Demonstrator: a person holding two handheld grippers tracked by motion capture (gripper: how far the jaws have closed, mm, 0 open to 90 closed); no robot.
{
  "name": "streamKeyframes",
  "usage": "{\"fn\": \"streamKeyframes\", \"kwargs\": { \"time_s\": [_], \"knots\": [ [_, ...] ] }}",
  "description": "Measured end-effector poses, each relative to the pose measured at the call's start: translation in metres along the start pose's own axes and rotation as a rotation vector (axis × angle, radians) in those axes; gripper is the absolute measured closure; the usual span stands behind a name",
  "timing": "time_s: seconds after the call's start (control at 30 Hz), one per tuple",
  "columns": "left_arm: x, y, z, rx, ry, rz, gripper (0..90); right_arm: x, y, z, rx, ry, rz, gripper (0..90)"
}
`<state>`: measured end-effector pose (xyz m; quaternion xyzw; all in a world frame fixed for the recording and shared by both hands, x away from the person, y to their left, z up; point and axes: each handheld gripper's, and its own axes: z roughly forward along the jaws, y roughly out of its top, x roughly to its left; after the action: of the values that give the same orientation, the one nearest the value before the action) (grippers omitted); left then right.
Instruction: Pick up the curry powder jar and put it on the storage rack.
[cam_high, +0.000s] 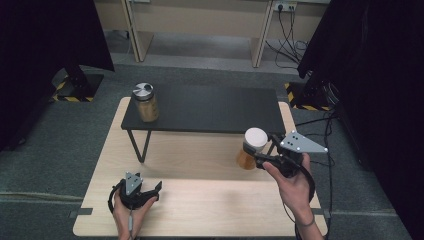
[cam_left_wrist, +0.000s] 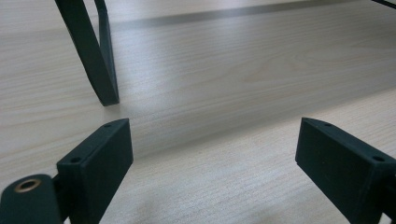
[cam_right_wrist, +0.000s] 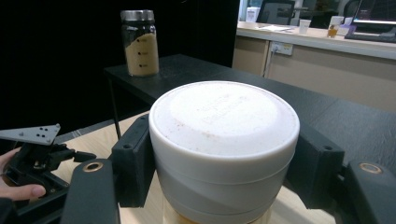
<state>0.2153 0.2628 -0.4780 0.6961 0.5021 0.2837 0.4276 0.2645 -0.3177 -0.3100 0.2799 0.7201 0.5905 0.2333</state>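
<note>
Now the right gripper (cam_high: 261, 152) has the white-lidded jar (cam_high: 251, 148) pinched by its lid, lifted off the table (cam_high: 210, 205) just near of the shelf (cam_high: 210, 107), left gripper (cam_high: 142, 190) spread and idle, and a loose lid could drop it.

A pale wooden surface (cam_high: 200, 200) stood on grey floor (cam_high: 60, 150). On it rested a low black shelf (cam_high: 210, 107) on thin dark legs (one foot touching the wood in the left gripper view), bearing a steel-lidded jar (cam_high: 145, 102) at its left end.
</note>
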Motion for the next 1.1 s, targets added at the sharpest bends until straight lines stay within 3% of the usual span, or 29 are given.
{"fn": "streamKeyframes", "kwargs": {
  "time_s": [0.2,0.63,0.9,1.1],
  "knots": [
    [0.000,0.000,0.000,0.000,0.000,0.000,10.4,-0.003,0.015,0.001,-0.005,0.004,-0.001,34.1],
    [0.001,0.000,0.000,-0.001,-0.003,-0.005,10.4,-0.012,0.048,0.007,-0.019,-0.044,-0.014,34.1],
    [0.001,0.000,0.000,0.002,-0.004,-0.005,10.5,-0.022,0.058,0.021,-0.012,-0.071,0.010,34.1],
    [0.002,0.000,0.000,-0.003,-0.005,-0.008,10.4,-0.024,0.064,0.036,-0.010,-0.111,-0.004,34.1]
  ]
}}
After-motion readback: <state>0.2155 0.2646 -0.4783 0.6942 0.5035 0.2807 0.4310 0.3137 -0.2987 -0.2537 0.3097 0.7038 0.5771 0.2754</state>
